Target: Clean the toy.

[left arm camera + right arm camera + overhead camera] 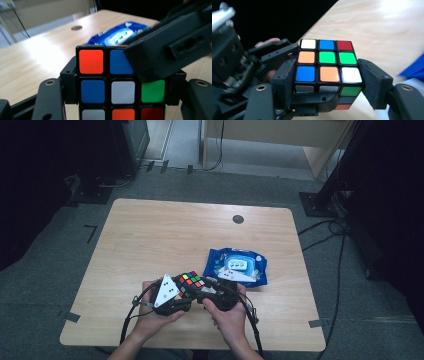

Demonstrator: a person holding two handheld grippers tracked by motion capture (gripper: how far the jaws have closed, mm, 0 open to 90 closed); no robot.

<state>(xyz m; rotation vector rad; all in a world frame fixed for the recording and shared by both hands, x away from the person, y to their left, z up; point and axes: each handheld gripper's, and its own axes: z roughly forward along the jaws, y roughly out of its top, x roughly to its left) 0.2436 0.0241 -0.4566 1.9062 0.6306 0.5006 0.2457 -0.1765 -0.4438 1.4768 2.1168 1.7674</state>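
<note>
My left gripper (181, 296) is clamped on the cube (191, 283), holding it just above the near edge of the bench (150, 240), and my right gripper (329, 82) straddles one outer layer with its jaws either side, though I can't tell whether the pads bite yet. To turn this layer cleanly, I reckon I should seat both pads square on it, keep the left steady and roll the right wrist. The wipes pack (238, 266) lies just beyond.

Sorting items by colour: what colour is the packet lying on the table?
Blue, with a white label; the packet shows best in the high view.
</note>
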